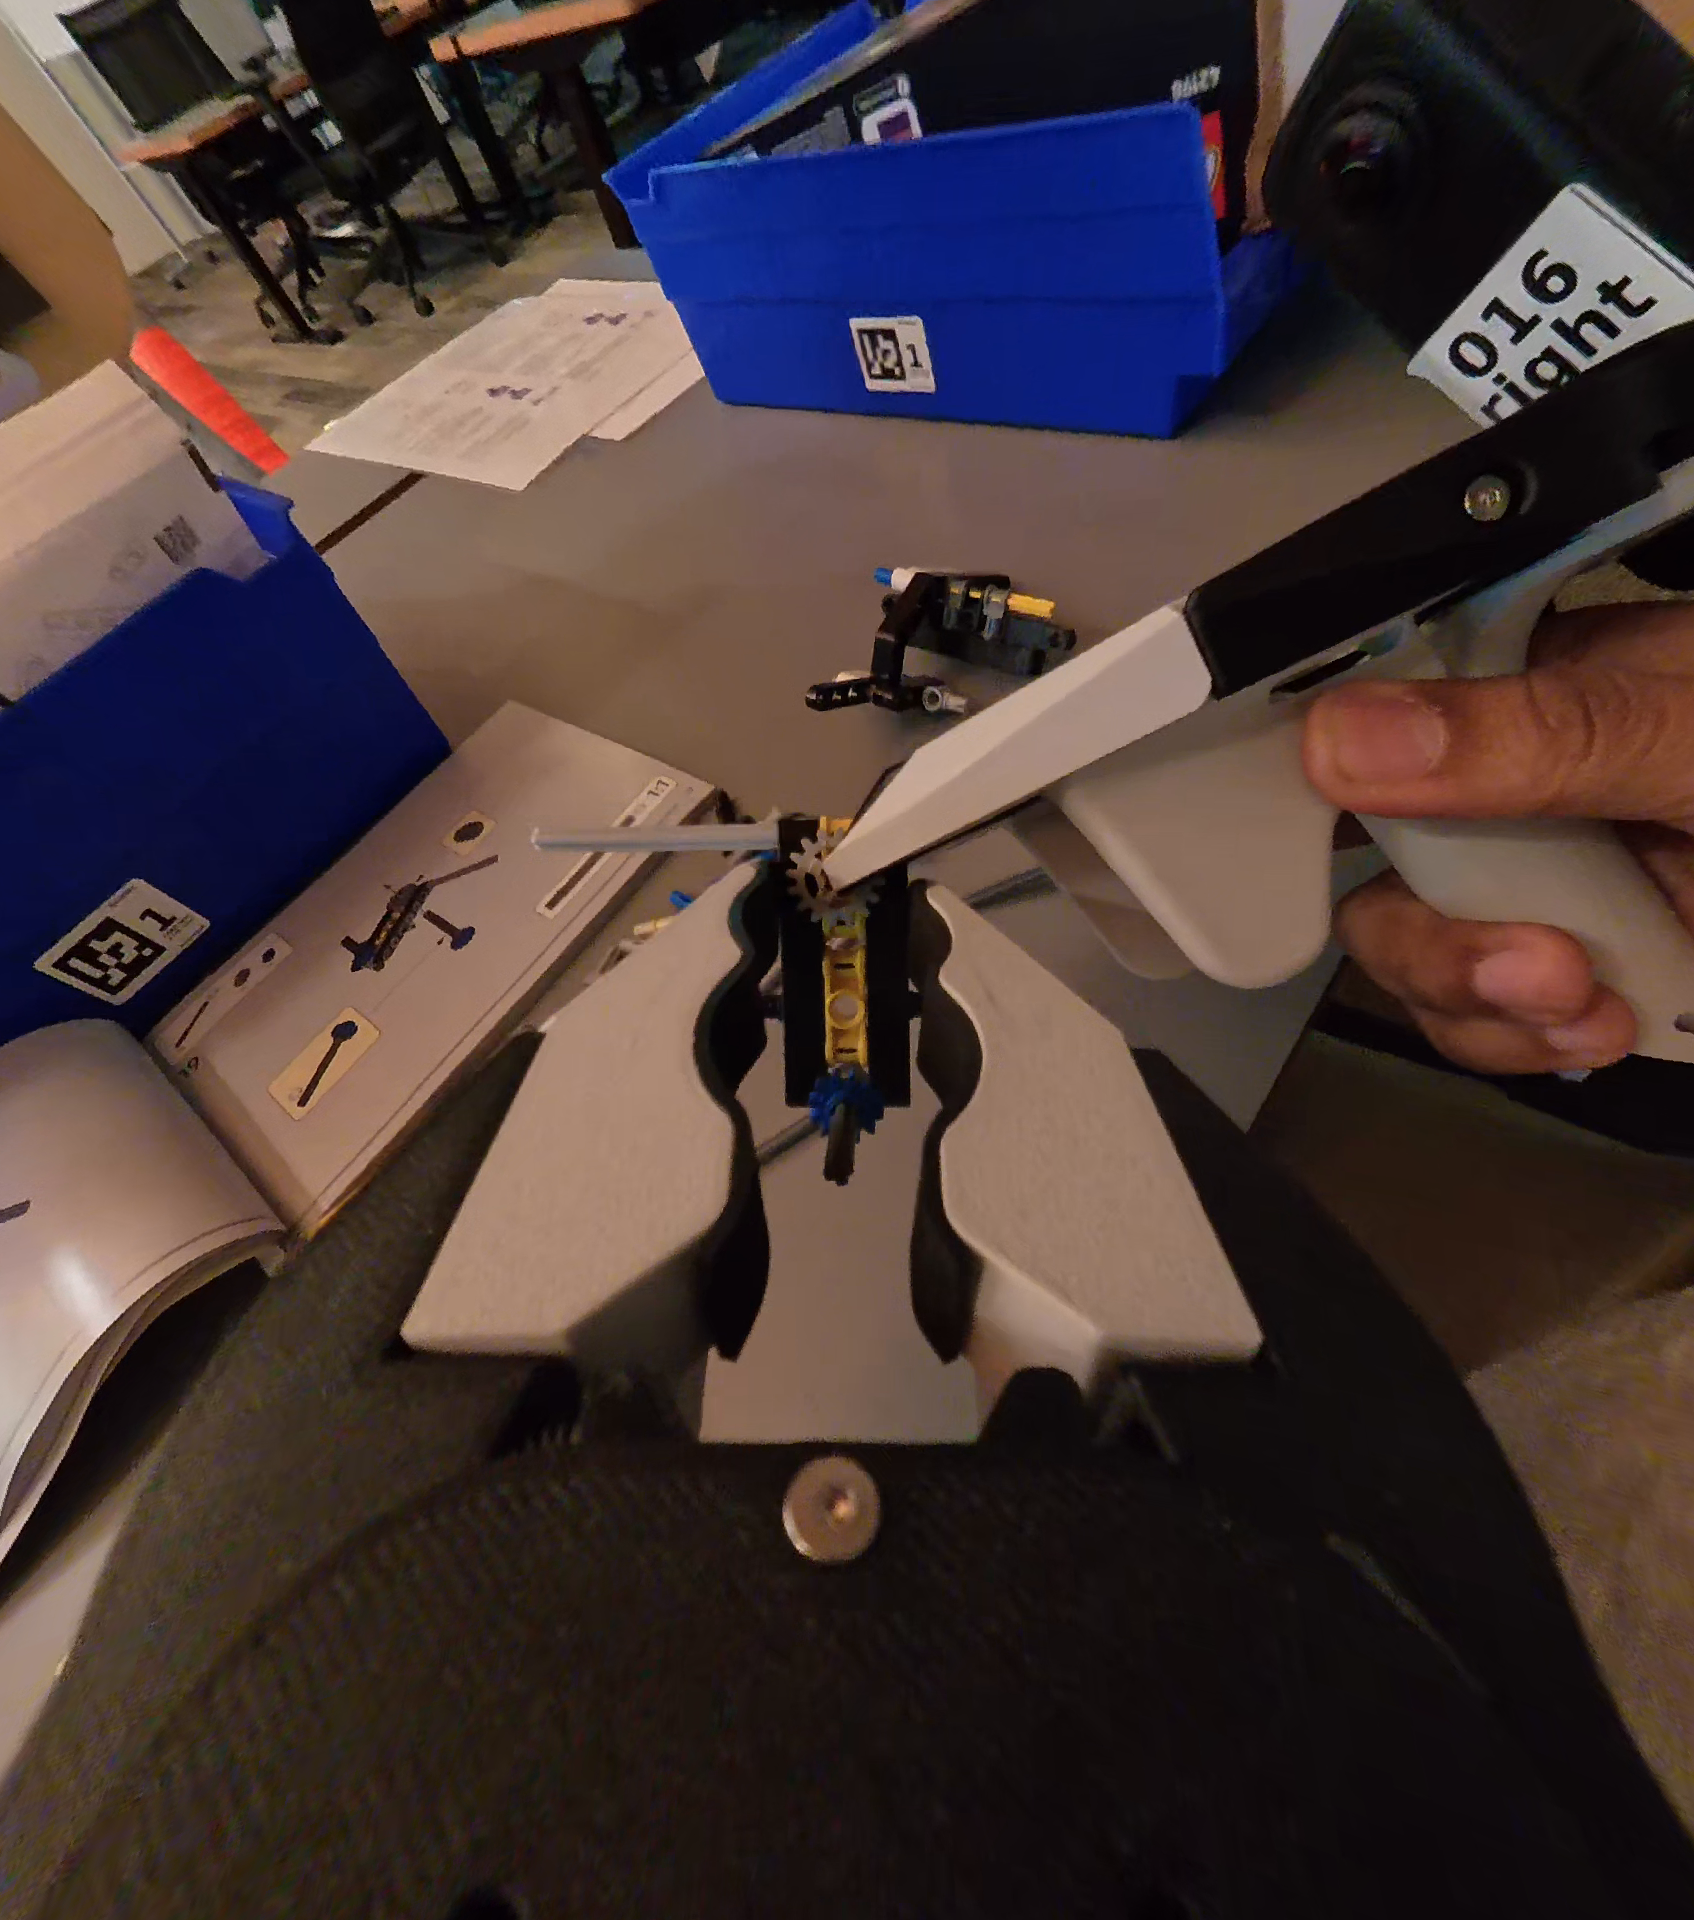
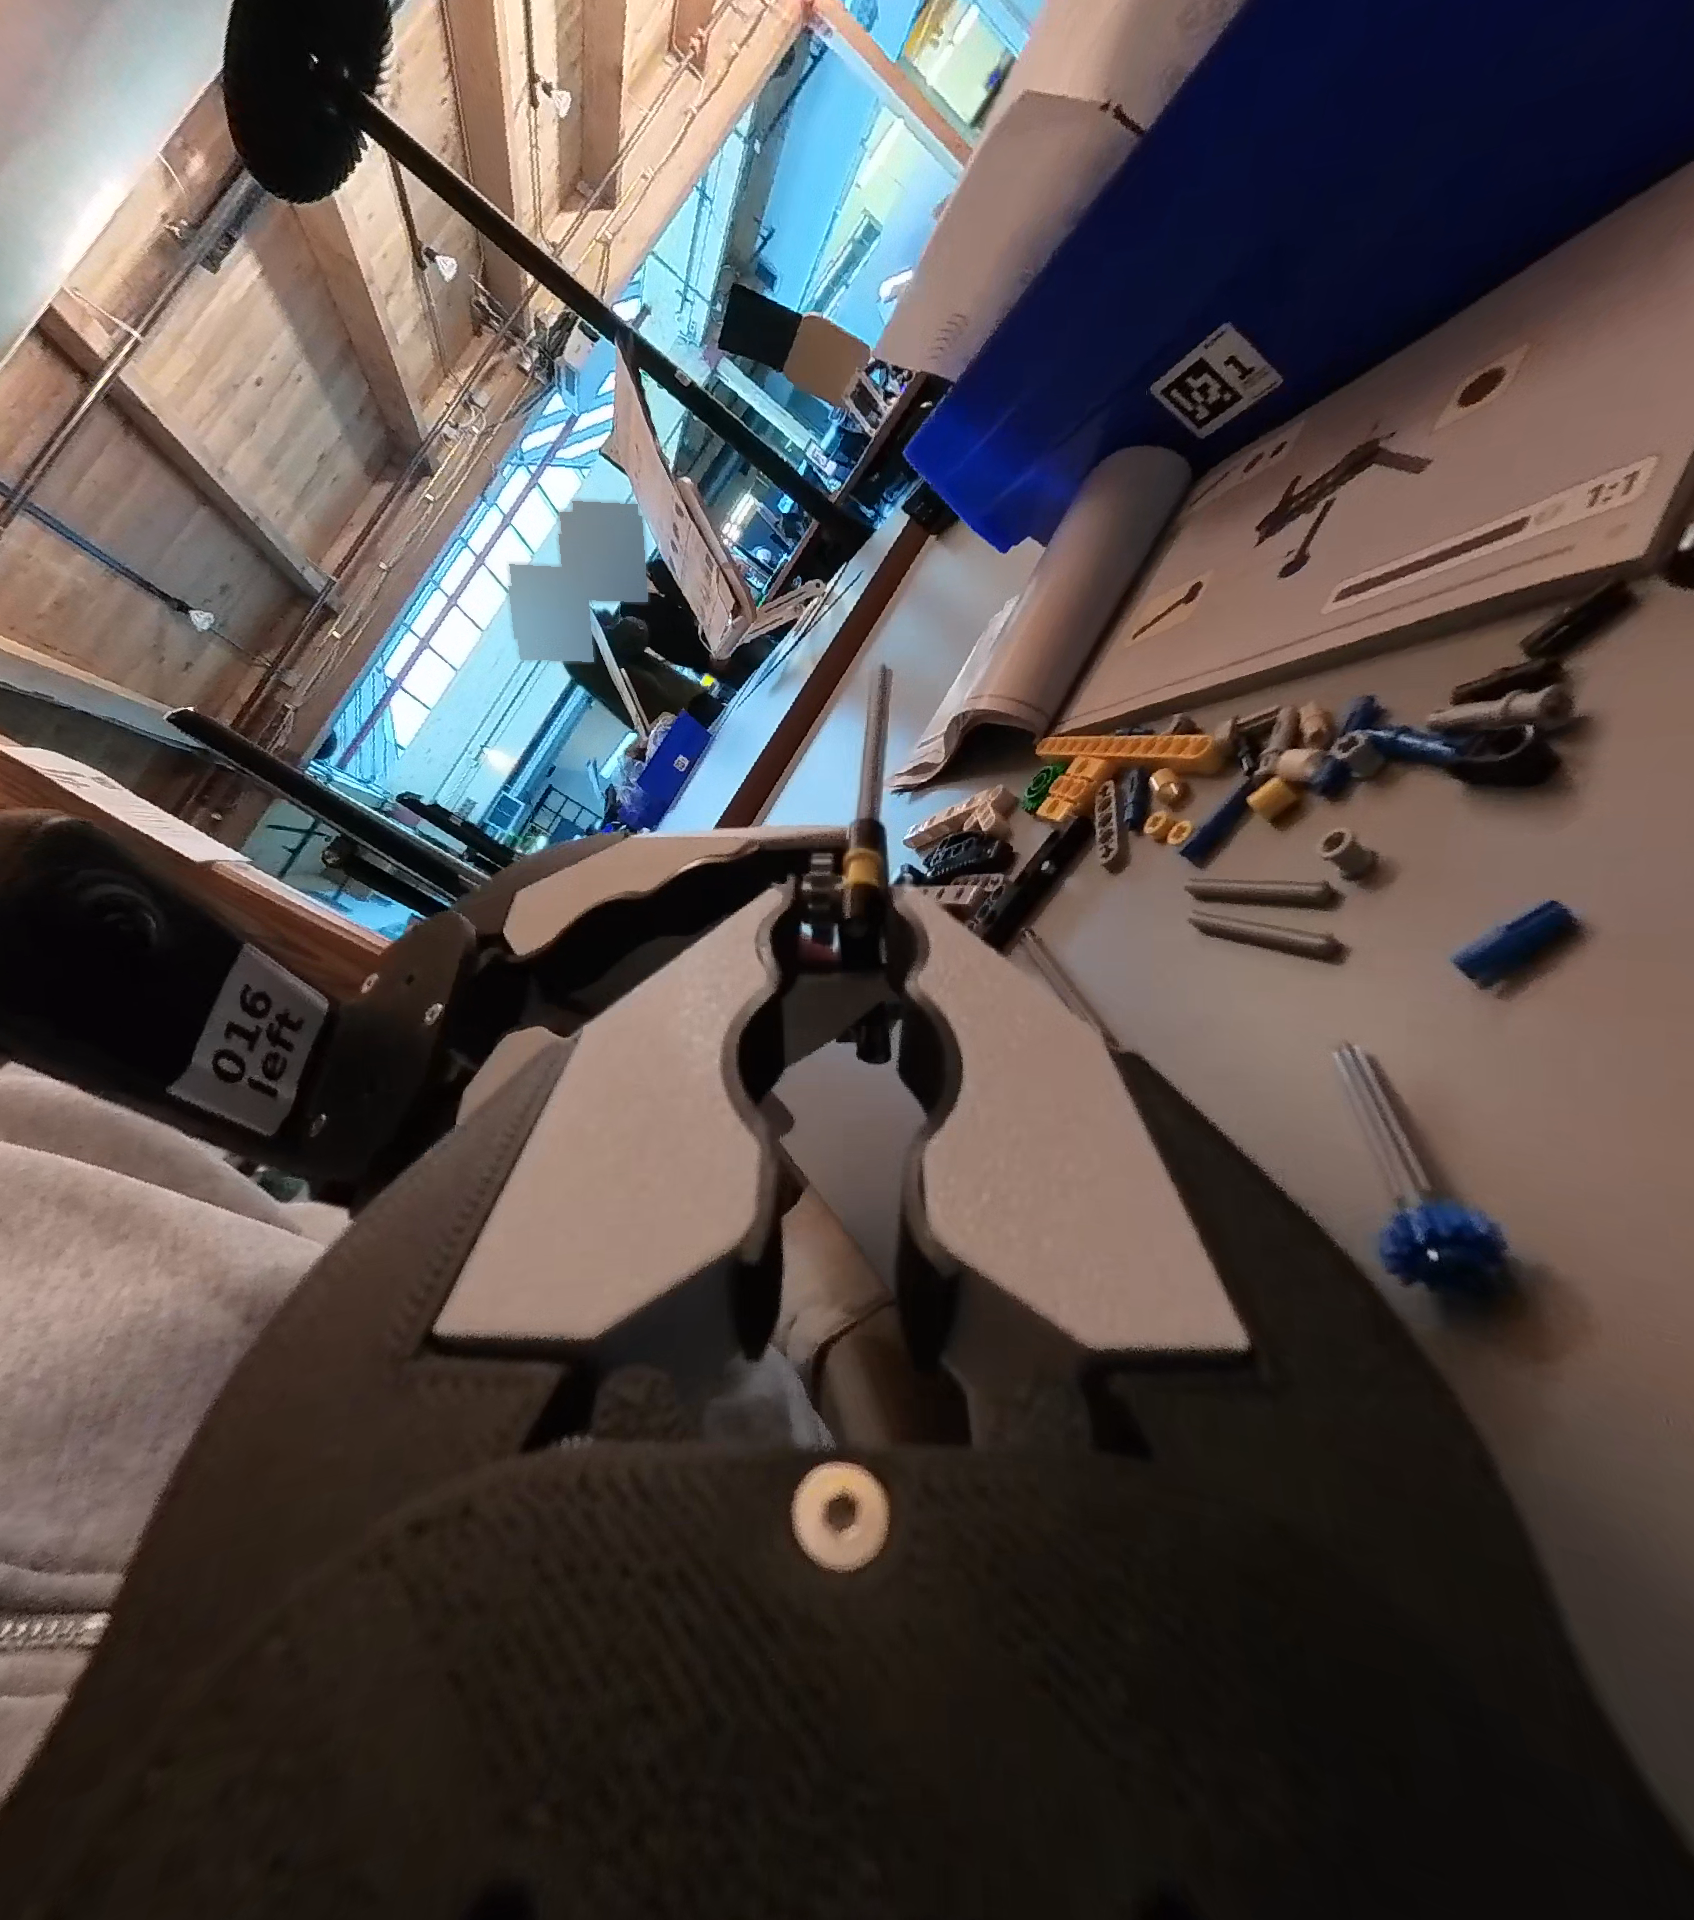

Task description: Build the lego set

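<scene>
Left tongs: yours are squeezed shut on the lego piece, a black and yellow bar held up over the bench.
Lego piece: it has a grey gear near the far end, a blue gear near your end, and a long grey rod sticking out to the left.
Right tongs: yours are nearly closed, tips pinching the far end of the lego piece right by the grey gear; a hand holds the handle.
Far blue bin: it sits at the back of the bench with a dark box standing in it.
Near blue bin: it is on the left, with white paper booklets in it.
Open booklet: it lies flat beside the near blue bin.
Small black build: it rests on the bench, apart from the tongs.
Loose pieces: yellow, blue and grey bits lie spread on the bench by the booklet.
Blue gear on a rod: it lies alone, nearer to you.
</scene>
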Available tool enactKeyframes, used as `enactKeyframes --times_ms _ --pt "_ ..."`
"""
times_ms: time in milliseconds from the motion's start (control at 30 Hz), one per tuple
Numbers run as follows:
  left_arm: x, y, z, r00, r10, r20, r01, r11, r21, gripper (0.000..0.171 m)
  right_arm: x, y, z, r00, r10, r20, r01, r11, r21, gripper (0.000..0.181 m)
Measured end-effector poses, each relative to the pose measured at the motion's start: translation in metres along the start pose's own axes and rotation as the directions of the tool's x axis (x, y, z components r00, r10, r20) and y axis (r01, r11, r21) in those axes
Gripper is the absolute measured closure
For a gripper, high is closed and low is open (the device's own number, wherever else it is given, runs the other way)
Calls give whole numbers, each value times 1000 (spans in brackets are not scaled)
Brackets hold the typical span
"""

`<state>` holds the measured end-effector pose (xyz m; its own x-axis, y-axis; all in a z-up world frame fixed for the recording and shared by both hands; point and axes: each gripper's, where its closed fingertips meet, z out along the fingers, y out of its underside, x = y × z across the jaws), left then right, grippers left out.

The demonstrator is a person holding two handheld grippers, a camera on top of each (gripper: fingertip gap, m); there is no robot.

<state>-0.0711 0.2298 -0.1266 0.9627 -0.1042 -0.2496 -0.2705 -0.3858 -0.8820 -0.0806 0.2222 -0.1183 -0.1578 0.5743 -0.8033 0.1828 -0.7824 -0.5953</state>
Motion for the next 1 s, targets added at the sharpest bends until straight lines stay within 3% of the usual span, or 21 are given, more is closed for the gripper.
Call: enactKeyframes --times_ms 333,600,833,1000 --pt "1 21 3 997 -36 -63 27 991 -133 148 10 9 2 999 26 -34 -28 998 -56 160" --pt "-15 53 6 995 23 -96 -52 948 -313 148 23 -11 -14 995 -25 -93 23 1000 -18 157" --pt "-33 60 -2 991 -10 -132 -40 928 -371 147 17 -10 -24 966 -245 -80 230 960 -161 158" --pt "-32 71 -7 989 -5 -146 -55 914 -402 148 16 -17 -32 912 -399 -94 377 907 -189 159"
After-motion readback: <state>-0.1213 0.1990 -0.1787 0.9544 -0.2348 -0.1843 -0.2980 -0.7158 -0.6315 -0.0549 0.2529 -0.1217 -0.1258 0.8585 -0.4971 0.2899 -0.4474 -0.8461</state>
